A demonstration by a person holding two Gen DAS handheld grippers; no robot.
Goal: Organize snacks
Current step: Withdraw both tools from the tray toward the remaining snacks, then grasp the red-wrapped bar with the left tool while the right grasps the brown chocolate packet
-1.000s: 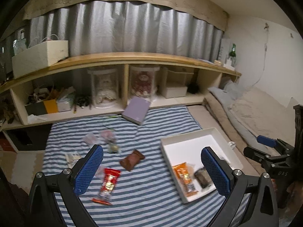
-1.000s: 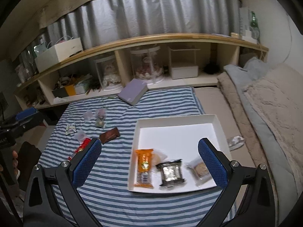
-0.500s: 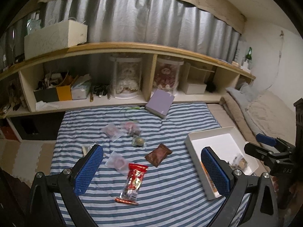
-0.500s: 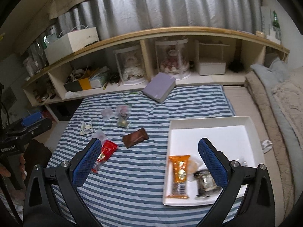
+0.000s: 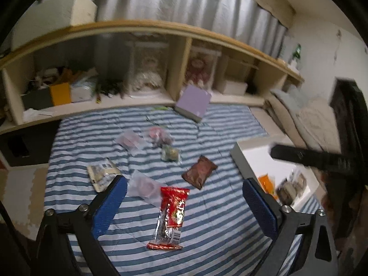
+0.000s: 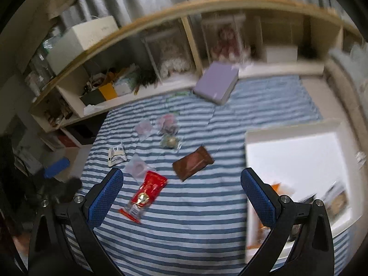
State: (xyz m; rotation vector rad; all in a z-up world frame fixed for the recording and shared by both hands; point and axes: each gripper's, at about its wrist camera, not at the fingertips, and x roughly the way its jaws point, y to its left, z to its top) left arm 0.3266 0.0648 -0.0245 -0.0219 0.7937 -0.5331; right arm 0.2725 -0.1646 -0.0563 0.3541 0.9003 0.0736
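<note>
- The red snack packet [image 5: 173, 209] lies flat on the striped blanket [image 5: 207, 241], close in front of the left hand-held gripper [image 5: 184, 204]. No part of that gripper touches it.
- The left hand-held gripper's jaws are wide and closing a little. The packet sits in the gap between them on the blanket below.
- The brown packet [image 5: 199, 169] lies just beyond the red one, to the right.
- A clear wrapper [image 5: 143, 185] lies right beside the red packet on its left. What is inside is too blurry to tell.
- A white crinkly packet [image 5: 103, 172] is partly hidden behind the left blue pad [image 5: 110, 207].
- More small clear bags [image 5: 158, 135] lie farther off; they are fuzzy.
- The white tray [image 6: 294, 156] sits on the right. An orange packet [image 5: 266, 182] and a dark one [image 5: 287, 187] lie in it, partly hidden behind the gripper fingers.
- The right hand-held gripper [image 6: 181, 195] is wide with nothing between its pads. From the left camera it shows only as a dark blurry bar [image 5: 308, 157].
- The purple box [image 5: 193, 102] leans at the far edge of the blanket, by the shelf [image 5: 138, 26].
</note>
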